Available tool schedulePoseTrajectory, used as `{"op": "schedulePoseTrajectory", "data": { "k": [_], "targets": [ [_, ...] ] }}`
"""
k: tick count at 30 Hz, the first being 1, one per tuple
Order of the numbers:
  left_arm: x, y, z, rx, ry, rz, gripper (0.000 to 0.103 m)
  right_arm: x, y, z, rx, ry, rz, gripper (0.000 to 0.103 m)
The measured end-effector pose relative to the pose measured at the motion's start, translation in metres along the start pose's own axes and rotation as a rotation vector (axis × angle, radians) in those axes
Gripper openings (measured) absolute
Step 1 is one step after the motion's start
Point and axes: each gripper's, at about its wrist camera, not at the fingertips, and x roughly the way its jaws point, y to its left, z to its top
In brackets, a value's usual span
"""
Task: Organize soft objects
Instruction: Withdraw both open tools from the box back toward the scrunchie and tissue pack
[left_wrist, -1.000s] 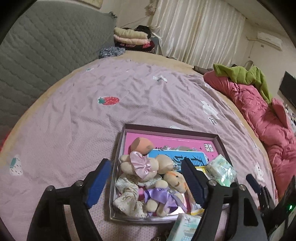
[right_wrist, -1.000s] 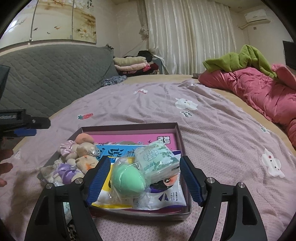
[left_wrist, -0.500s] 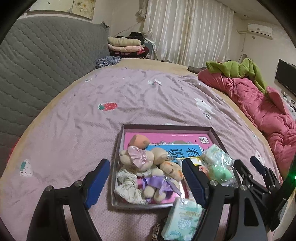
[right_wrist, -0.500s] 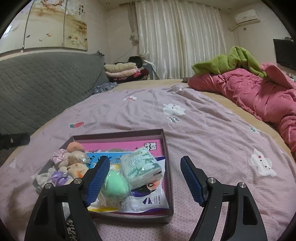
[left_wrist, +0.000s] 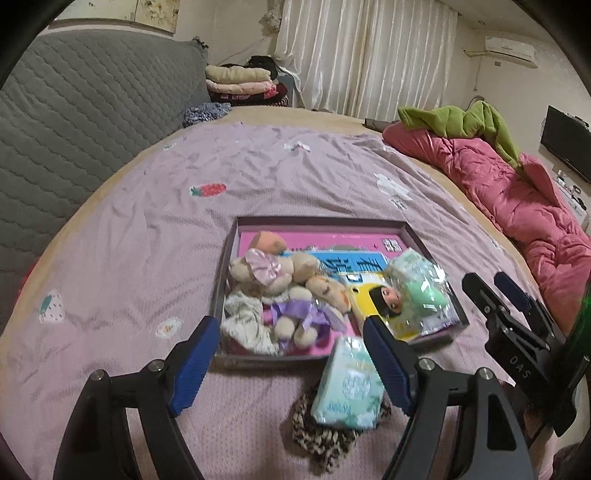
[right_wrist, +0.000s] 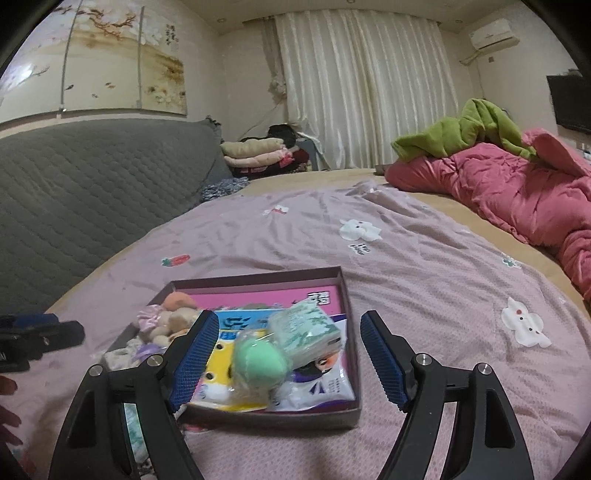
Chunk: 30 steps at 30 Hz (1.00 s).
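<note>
1. Your left gripper hangs released over the near edge of the box, nothing between its blue pads. A second ago it framed the plush toys; now it has pulled back toward you, so the box sits farther off and bare bed sheet shows under the jaws.
2. A tissue pack lies on the bed just outside the box's near rim, on top of a leopard scrunchie. Earlier only its top corner showed at the bottom edge; the scrunchie was out of view.
3. Your right gripper is released too. A second ago the green ball and a second tissue pack sat between its pads; now both lie in the box's near right part and the jaws have shifted right, off them.
4. The plush toys stay bunched in the box's left half, with a white scrunchie at its near left corner.
5. The pink quilt lies far right on the bed, unchanged.
</note>
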Motion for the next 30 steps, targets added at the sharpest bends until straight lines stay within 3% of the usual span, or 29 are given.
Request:
{"op": "schedulePoseTrajectory", "data": {
  "k": [6, 23, 30],
  "targets": [
    [-0.003, 0.002, -0.018, -0.025, 0.024, -0.006, 0.079, -0.007, 0.009, -0.007, -0.001, 0.035, 0.024, 0.080],
    [0.001, -0.010, -0.057, 0.041, 0.133, -0.028, 0.079, -0.019, 0.017, -0.014, 0.011, 0.085, 0.026, 0.080],
    [0.000, -0.007, -0.077, 0.048, 0.170, -0.021, 0.079, -0.027, 0.029, -0.018, 0.001, 0.117, 0.070, 0.080]
  ]
}}
